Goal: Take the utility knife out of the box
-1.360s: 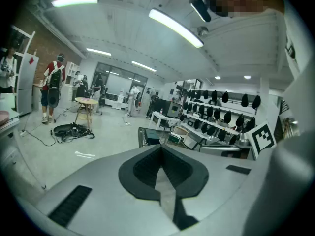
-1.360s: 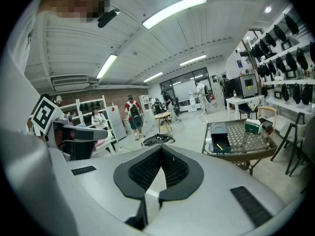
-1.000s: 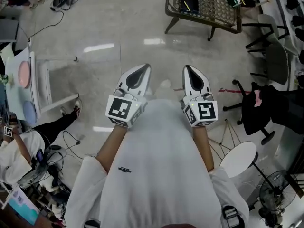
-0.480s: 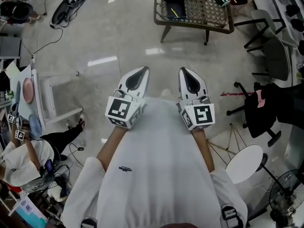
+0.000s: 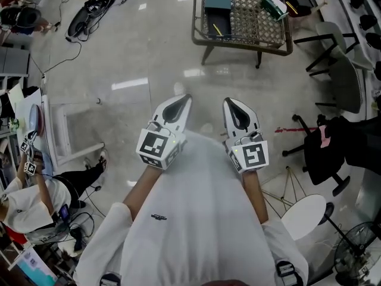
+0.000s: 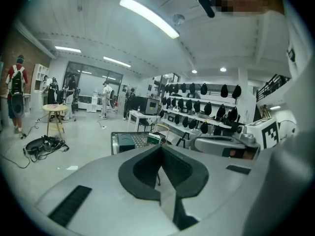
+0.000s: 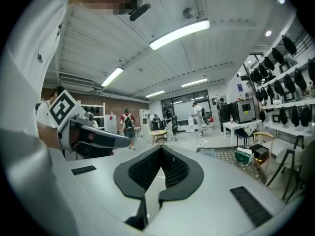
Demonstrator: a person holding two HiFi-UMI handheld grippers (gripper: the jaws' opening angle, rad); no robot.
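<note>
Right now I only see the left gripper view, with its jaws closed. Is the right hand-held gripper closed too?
Observer: Yes. The right gripper view shows the right hand-held gripper shut and empty.
Operator: What's on my right side?
Observer: The head view shows a black office chair there.
Operator: And on my left?
Observer: A seated person, low at the left of the head view.
</note>
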